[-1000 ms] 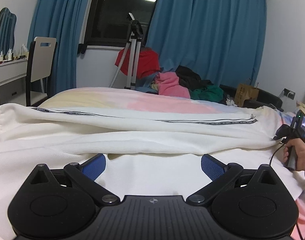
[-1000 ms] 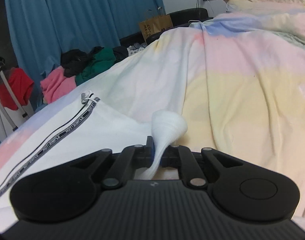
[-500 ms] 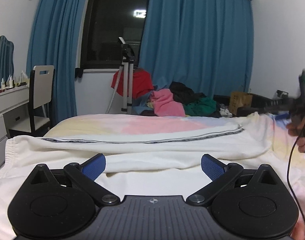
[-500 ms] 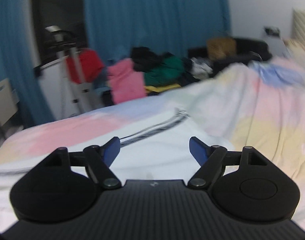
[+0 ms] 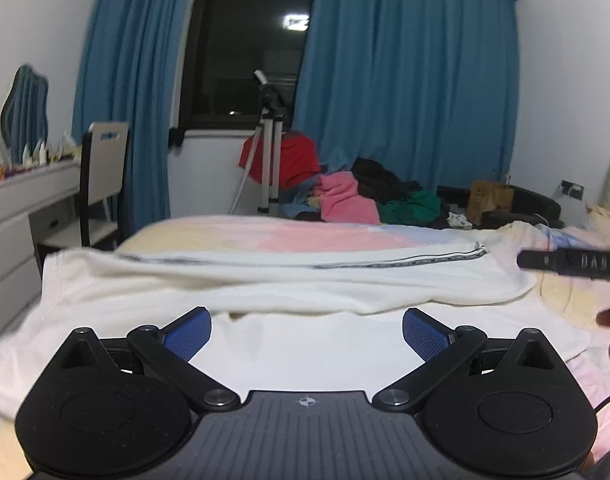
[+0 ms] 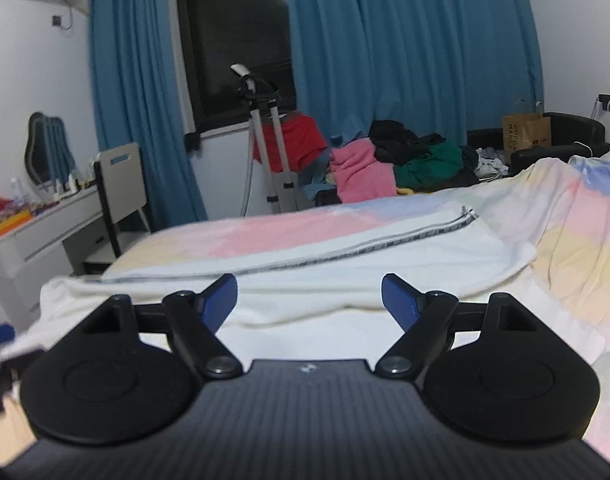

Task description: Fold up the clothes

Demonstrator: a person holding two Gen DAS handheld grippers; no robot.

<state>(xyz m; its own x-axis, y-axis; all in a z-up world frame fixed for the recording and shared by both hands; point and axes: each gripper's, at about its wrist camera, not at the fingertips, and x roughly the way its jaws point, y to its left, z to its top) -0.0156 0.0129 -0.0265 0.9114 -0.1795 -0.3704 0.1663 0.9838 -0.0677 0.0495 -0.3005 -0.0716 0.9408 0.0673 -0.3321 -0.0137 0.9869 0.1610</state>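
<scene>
A white garment with a black-and-white striped side band [image 5: 305,280] lies folded lengthwise across the pastel bed; it also shows in the right wrist view [image 6: 345,268]. My left gripper [image 5: 305,330] is open and empty, raised above the garment's near edge. My right gripper [image 6: 309,300] is open and empty, held above the garment too. The right gripper's black body [image 5: 569,264] and the hand holding it show at the right edge of the left wrist view.
The bed has a pastel pink, yellow and blue cover [image 6: 565,248]. Behind it a pile of clothes [image 5: 369,200] and a tripod [image 5: 269,160] stand before blue curtains. A white desk [image 5: 21,200] and chair [image 5: 101,176] are at the left.
My right gripper has let go of the white fabric, opened, lifted and turned left. My left gripper has risen and pulled back, staying open. The garment now lies folded on the bed.
</scene>
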